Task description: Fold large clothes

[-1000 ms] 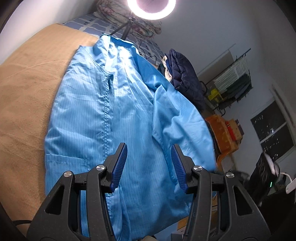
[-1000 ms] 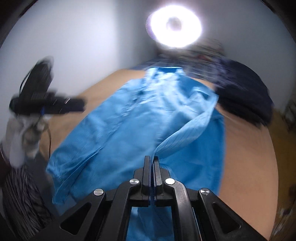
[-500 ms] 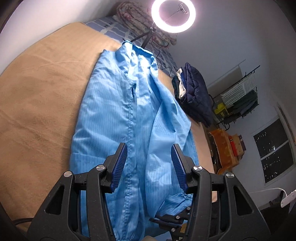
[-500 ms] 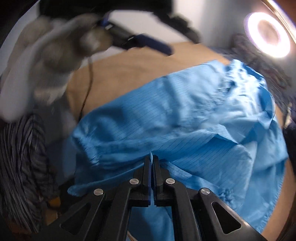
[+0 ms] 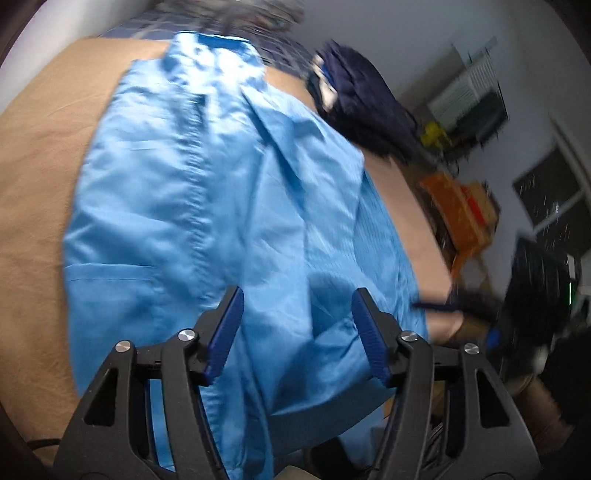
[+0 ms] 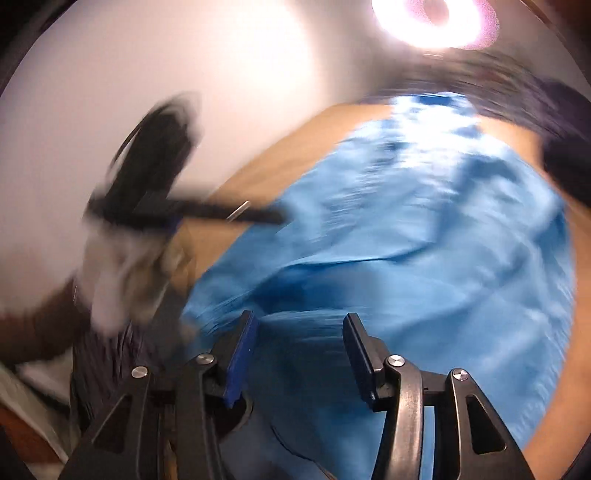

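Left wrist view: blue coat [image 5: 207, 206], thin shiny cloth with fine stripes, lies lengthwise on the tan bed [image 5: 33, 177], collar toward the far end, hem hanging over the near edge. Placket seam runs down the middle; a patch pocket near the left side; right sleeve folded across the front. Left tongs [image 5: 297, 334] apart, jaws just widened, nothing between the pads. Dark jacket [image 5: 364, 110] at the bed's far right edge. No readable writing.

Right wrist view: heavily blurred. Coat [image 6: 424, 240] covers the bed [image 6: 258, 173]. Right tongs [image 6: 298, 349] apart, jaws just opened; cloth lies below them, unclamped. Ring light [image 6: 434, 22] at the top.
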`<state>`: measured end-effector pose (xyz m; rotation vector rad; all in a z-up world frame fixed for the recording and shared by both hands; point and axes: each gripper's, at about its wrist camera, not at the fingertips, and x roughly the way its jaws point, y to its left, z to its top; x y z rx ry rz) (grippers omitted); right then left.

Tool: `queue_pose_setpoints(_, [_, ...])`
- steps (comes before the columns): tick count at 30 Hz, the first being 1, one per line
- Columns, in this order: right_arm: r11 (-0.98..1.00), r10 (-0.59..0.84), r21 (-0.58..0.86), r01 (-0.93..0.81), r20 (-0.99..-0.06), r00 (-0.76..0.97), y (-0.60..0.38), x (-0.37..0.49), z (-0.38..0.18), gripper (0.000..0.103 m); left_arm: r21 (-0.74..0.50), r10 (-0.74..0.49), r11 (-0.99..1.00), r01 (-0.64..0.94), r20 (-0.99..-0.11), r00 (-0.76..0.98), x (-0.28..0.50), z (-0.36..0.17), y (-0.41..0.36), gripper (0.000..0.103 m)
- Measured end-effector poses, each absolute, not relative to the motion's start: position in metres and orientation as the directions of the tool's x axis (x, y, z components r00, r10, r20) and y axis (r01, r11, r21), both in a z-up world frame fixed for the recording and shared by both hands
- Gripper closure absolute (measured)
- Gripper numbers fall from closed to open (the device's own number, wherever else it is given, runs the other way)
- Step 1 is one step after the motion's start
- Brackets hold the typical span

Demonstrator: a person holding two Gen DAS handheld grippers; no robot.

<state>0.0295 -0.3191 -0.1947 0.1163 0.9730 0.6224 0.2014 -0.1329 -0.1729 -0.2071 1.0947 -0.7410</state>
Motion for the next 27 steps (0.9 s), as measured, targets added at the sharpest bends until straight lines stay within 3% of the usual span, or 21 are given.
queue_pose_setpoints(5, [0.883, 0.459, 0.441, -0.162, -0.736, 0.497, -0.384, 0.073, -0.214, 0.052, -0.238, -0.456, 0.808, 0.539, -0.832, 0.317, 0.19, -0.187, -0.184, 0.041])
queue_pose_setpoints(12, [0.849, 0.456, 0.528, 0.011, -0.743, 0.489, -0.41, 0.132, -0.253, 0.052, -0.072, -0.332, 0.813, 0.578, -0.872, 0.359, 0.188, -0.209, -0.205, 0.042])
queue_pose_setpoints(14, [0.869, 0.424, 0.493, 0.037, -0.781, 0.458, -0.407, 0.146, -0.265, 0.055, -0.052, -0.319, 0.812, 0.582, -0.874, 0.367, 0.192, -0.213, -0.207, 0.056])
queue_pose_setpoints(16, [0.876, 0.414, 0.479, 0.047, -0.799, 0.435, -0.406, 0.158, -0.276, 0.077, -0.06, -0.309, 0.824, 0.563, -0.881, 0.358, 0.199, -0.219, -0.205, 0.079])
queue_pose_setpoints(17, [0.881, 0.406, 0.47, 0.053, -0.808, 0.427, -0.404, 0.164, -0.28, 0.083, -0.074, -0.313, 0.828, 0.555, -0.883, 0.35, 0.203, -0.22, -0.203, 0.085])
queue_pose_setpoints(18, [0.884, 0.397, 0.464, 0.06, -0.813, 0.427, -0.404, 0.167, -0.282, 0.098, -0.09, -0.321, 0.832, 0.548, -0.883, 0.343, 0.206, -0.22, -0.2, 0.097])
queue_pose_setpoints(19, [0.883, 0.396, 0.465, 0.065, -0.811, 0.43, -0.405, 0.17, -0.282, 0.103, -0.105, -0.332, 0.836, 0.539, -0.879, 0.343, 0.208, -0.219, -0.197, 0.099])
queue_pose_setpoints(21, [0.879, 0.392, 0.47, 0.073, -0.802, 0.45, -0.406, 0.174, -0.277, 0.103, -0.144, -0.363, 0.839, 0.525, -0.866, 0.344, 0.21, -0.213, -0.189, 0.101])
queue_pose_setpoints(27, [0.863, 0.39, 0.501, 0.065, -0.742, 0.545, -0.433, 0.158, -0.244, 0.103, -0.476, -0.583, 0.795, 0.377, -0.77, 0.258, 0.223, -0.201, -0.144, 0.102])
